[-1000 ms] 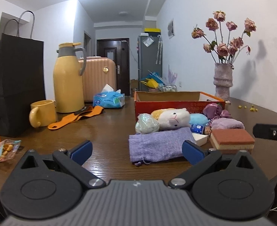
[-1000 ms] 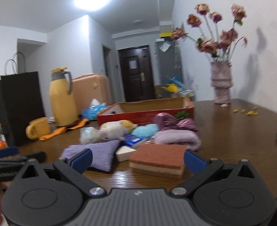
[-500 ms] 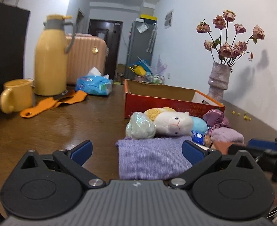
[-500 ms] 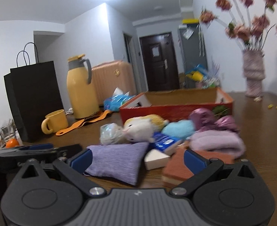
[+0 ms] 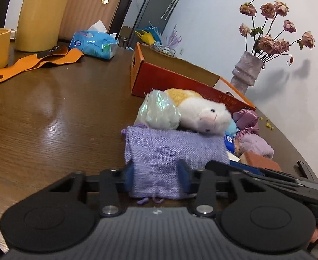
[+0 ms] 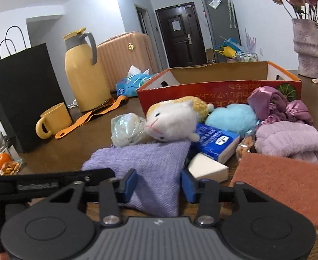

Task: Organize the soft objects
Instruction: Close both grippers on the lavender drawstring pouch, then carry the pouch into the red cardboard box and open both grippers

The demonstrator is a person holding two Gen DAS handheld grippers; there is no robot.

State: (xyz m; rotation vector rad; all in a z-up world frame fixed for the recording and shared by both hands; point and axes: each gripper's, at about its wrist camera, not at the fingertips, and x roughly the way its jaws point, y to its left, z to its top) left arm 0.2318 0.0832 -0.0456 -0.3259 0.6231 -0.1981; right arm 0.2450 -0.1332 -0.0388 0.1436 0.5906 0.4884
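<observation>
Gripping the lilac woven drawstring pouch (image 5: 171, 153) at the near table edge, both the left gripper (image 5: 156, 176) and right gripper (image 6: 159, 183) are pinching its cloth; lifting toward the red cardboard box (image 6: 219, 80) likely comes next.

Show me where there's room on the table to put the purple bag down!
Bare wood lies left of the purple bag, between it and the orange strap, up to the red box. On the bag's right it is crowded: plush hamster, blue tissue pack, white wedge, brown sponge. Both tools grip the bag.
</observation>
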